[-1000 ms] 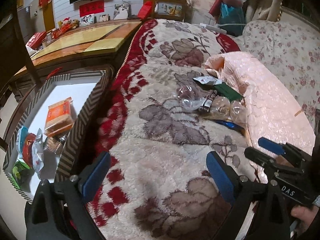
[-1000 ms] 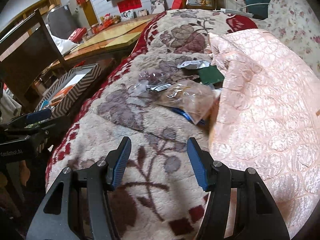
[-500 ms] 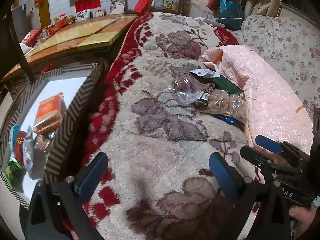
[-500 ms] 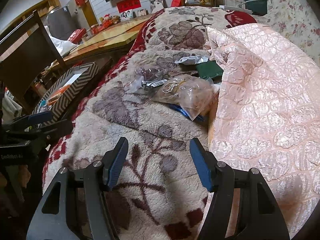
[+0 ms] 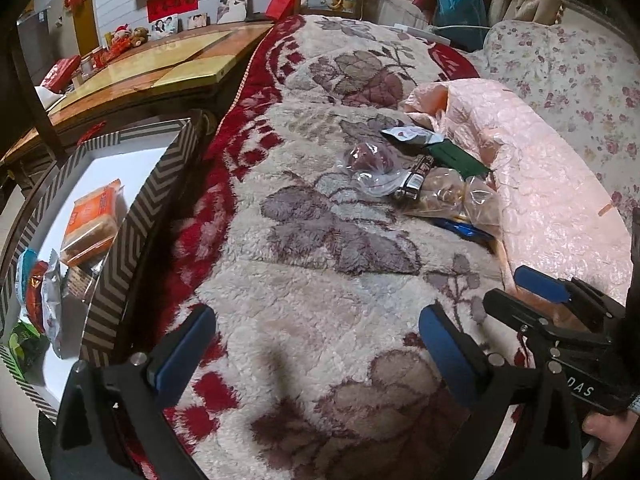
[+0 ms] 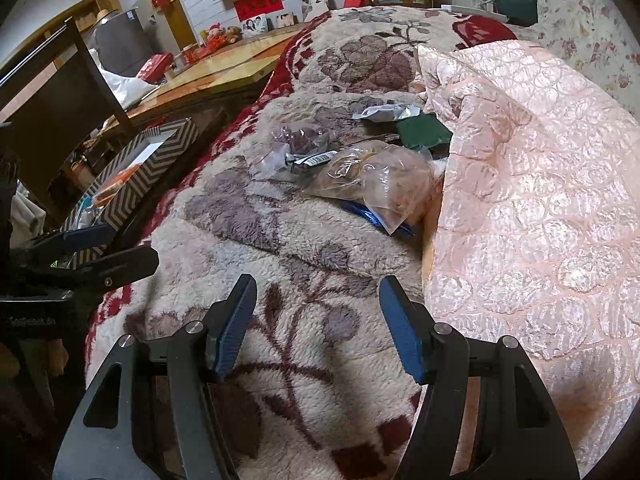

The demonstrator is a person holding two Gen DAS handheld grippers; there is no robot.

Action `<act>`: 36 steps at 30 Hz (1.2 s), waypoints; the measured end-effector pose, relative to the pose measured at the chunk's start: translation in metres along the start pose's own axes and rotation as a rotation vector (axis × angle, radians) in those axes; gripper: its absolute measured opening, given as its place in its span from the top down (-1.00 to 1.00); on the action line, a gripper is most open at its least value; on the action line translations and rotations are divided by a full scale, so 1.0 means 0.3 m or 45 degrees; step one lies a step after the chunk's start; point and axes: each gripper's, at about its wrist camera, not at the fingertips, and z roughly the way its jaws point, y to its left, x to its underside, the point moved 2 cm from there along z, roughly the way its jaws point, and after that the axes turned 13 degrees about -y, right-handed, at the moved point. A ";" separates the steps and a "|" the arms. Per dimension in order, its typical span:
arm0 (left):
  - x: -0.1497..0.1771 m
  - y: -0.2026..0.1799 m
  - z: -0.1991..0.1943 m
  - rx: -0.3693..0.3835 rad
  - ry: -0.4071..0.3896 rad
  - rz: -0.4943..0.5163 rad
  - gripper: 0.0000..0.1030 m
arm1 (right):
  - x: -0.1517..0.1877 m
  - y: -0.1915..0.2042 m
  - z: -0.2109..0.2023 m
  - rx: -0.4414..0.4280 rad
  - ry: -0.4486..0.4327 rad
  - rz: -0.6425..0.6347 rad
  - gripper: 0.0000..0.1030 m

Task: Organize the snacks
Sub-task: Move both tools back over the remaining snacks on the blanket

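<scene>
A pile of snacks lies on the plush flowered blanket (image 5: 320, 240): a clear bag of brown pieces (image 5: 452, 196) (image 6: 380, 176), a clear bag of dark red ones (image 5: 368, 160) (image 6: 300, 140), a green packet (image 5: 456, 156) (image 6: 424, 132), a silver packet (image 5: 408, 134) (image 6: 388, 112) and a blue wrapper (image 5: 460, 228) (image 6: 360, 210). My left gripper (image 5: 316, 320) hangs wide open over bare blanket, well short of the pile. My right gripper (image 6: 318, 286) is open too, empty, nearer the pile. A zigzag-patterned box (image 5: 132, 216) (image 6: 152, 164) at the left holds an orange pack (image 5: 92, 220) and several other packets.
A pink quilted cover (image 5: 540, 160) (image 6: 540, 200) bulges right against the pile. A wooden table (image 5: 160, 68) stands behind the box, with a dark chair (image 6: 60, 112) at the left. A floral cushion (image 5: 580, 72) sits at the far right.
Both pairs of jaws stand wider than a second ago, the right one's most clearly. The snacks and the box have not moved.
</scene>
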 end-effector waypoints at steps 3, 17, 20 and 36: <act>0.001 0.003 0.004 -0.012 0.002 0.008 -0.99 | 0.001 -0.002 0.003 0.004 0.008 0.010 -0.25; -0.005 0.003 0.014 -0.039 0.002 0.042 -0.99 | 0.006 -0.007 0.009 0.008 0.021 0.015 -0.25; -0.010 0.006 0.017 -0.042 0.001 0.043 -0.99 | 0.009 -0.009 0.014 0.014 0.031 0.017 -0.24; -0.033 0.015 0.037 -0.035 0.002 0.028 -0.99 | 0.013 -0.009 0.027 0.020 0.057 0.019 -0.24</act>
